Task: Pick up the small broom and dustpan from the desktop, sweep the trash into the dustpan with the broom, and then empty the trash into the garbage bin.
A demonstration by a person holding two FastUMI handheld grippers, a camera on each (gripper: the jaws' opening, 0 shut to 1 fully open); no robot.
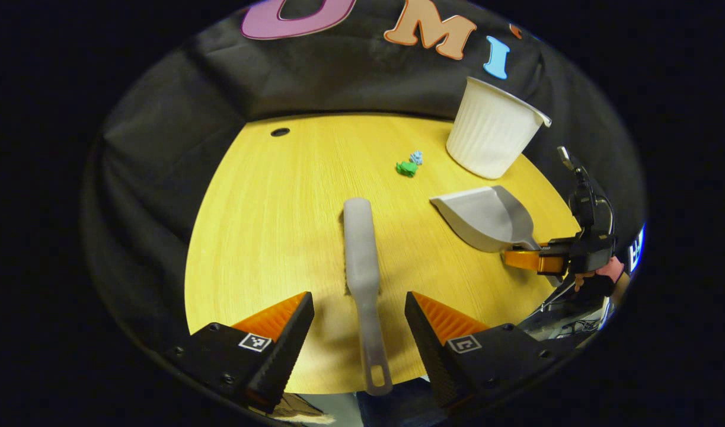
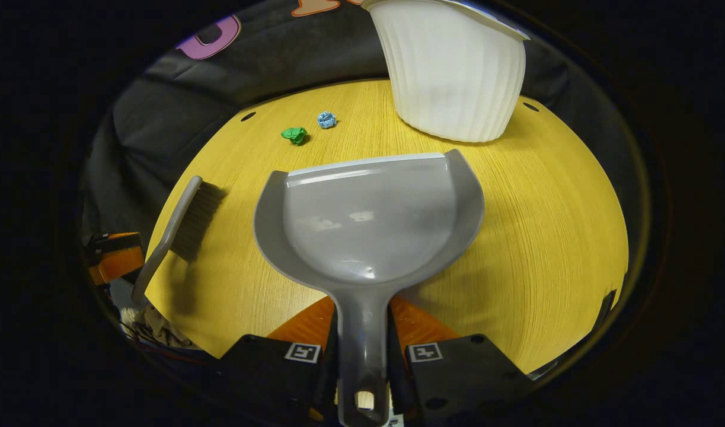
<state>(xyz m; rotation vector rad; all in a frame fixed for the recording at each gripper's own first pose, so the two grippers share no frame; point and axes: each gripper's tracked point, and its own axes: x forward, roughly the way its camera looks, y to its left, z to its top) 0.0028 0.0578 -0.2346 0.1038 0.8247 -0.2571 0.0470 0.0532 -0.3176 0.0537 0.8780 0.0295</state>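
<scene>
Here my left gripper [image 1: 359, 323] is spread astride the stiff, light grey plastic broom [image 1: 362, 267] lying at the yellow wooden table's [image 1: 267, 225] near edge; I'd pinch its thin handle. My right gripper [image 2: 362, 350] pinches the grey plastic dustpan's [image 2: 368, 219] handle.

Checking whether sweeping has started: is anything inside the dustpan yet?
Nothing: the dustpan pan is bare grey plastic. The green scrap and blue scrap lie on the table beyond its lip. The bin interior is hidden by its wall.

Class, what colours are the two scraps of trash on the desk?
One green, one blue; clearest in the right gripper view.
</scene>
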